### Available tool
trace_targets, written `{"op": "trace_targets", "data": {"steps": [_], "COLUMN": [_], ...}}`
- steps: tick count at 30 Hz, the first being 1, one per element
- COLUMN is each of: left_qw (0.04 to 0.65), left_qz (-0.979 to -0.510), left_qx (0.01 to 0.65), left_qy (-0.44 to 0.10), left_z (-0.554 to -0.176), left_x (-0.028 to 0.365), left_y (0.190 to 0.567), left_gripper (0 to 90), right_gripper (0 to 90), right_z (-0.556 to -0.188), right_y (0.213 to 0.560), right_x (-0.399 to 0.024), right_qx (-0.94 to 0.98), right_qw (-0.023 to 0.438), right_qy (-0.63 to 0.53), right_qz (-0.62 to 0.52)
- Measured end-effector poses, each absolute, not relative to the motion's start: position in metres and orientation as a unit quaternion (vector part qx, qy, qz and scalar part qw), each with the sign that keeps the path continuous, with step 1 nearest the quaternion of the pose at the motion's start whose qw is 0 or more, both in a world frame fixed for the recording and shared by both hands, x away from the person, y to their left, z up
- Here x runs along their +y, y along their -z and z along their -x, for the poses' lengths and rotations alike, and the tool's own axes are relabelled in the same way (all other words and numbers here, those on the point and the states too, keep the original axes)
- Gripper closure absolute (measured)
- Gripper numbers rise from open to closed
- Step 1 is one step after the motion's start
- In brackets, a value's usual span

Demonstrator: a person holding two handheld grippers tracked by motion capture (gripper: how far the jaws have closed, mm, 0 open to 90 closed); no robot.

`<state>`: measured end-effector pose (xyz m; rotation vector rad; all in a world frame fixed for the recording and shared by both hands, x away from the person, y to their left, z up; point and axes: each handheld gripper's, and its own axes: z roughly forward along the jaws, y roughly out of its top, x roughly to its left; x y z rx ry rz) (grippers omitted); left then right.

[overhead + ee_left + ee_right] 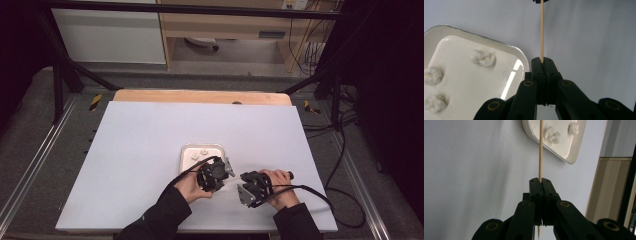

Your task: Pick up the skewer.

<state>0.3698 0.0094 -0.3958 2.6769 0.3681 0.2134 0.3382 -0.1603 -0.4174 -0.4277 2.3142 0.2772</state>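
A thin wooden skewer runs between my two grippers, just above the white table near its front edge. My left gripper is shut on one end of it, and the black tip of the other gripper shows at the far end. My right gripper is shut on the same skewer, whose point pokes out behind the jaws. In the high view the left gripper and right gripper face each other closely. A white tray beside them holds small white dough-like lumps.
The tray lies just behind the grippers, near the middle of the white tabletop. A wooden strip borders the table's far edge. Black frame posts and cables stand around the table.
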Motion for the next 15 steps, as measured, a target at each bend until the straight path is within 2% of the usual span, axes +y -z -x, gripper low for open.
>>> {"op": "trace_targets", "data": {"steps": [5, 8, 10, 11, 13, 15], "left_qw": [0.215, 0.221, 0.224, 0.228, 0.230, 0.230], "left_qz": [-0.964, -0.961, -0.960, -0.959, -0.956, -0.955], "left_qx": [0.137, 0.140, 0.144, 0.148, 0.158, 0.166], "left_qy": [-0.082, -0.087, -0.086, -0.085, -0.084, -0.087], "left_z": [-0.370, -0.372, -0.373, -0.374, -0.374, -0.375], "left_x": [0.012, 0.017, 0.021, 0.023, 0.029, 0.036], "left_y": [0.394, 0.395, 0.395, 0.395, 0.394, 0.393], "left_gripper": [89.0, 89.0, 88.9, 88.9, 88.9, 88.9], "right_gripper": [87.3, 79.6, 71.1, 61.6, 58.5, 47.3], "right_z": [-0.339, -0.340, -0.340, -0.341, -0.342, -0.344], "right_y": [0.416, 0.413, 0.410, 0.408, 0.407, 0.403], "right_x": [-0.161, -0.162, -0.164, -0.168, -0.170, -0.177], "right_qx": [0.903, 0.905, 0.907, 0.908, 0.909, 0.910], "right_qw": [0.379, 0.373, 0.368, 0.364, 0.361, 0.346], "right_qy": [-0.123, -0.142, -0.159, -0.182, -0.193, -0.227], "right_qz": [0.160, 0.143, 0.127, 0.098, 0.084, 0.023]}}
